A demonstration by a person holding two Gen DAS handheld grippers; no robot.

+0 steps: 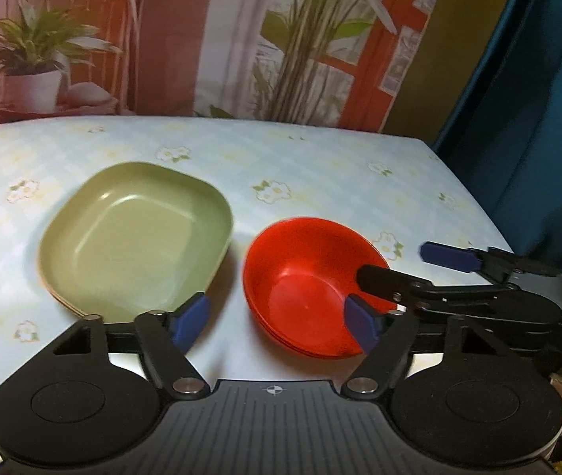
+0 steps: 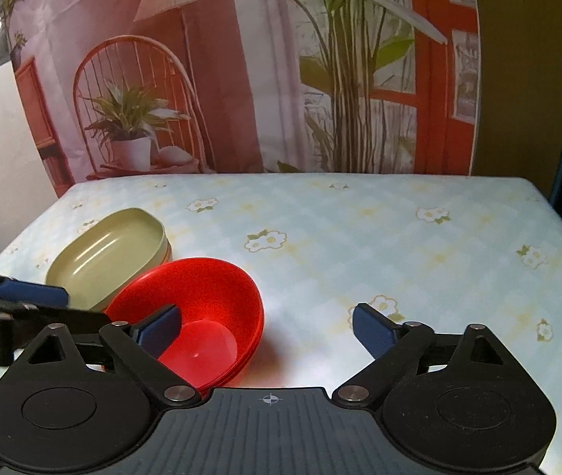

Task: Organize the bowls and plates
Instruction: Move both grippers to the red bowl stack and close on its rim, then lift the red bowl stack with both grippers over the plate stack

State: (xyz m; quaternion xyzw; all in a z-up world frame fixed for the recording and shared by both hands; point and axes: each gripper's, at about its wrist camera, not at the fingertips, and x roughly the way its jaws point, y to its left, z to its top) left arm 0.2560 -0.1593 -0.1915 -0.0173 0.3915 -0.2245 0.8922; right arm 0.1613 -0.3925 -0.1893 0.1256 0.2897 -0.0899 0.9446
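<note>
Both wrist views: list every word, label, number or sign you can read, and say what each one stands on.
"AI" – white letters on the black body of the left gripper, cut off by the left edge of the right wrist view; it may be part of a longer word.
A crosshair mark, no letters – on the ribbed black housing of each gripper, bottom centre of both views.
Green plates, red bowls, tablecloth: no text visible.

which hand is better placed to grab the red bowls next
Right, probably. The right gripper straddles the near rim of the red bowls, one finger inside. The left gripper straddles the gap between them and the green plates.
</note>
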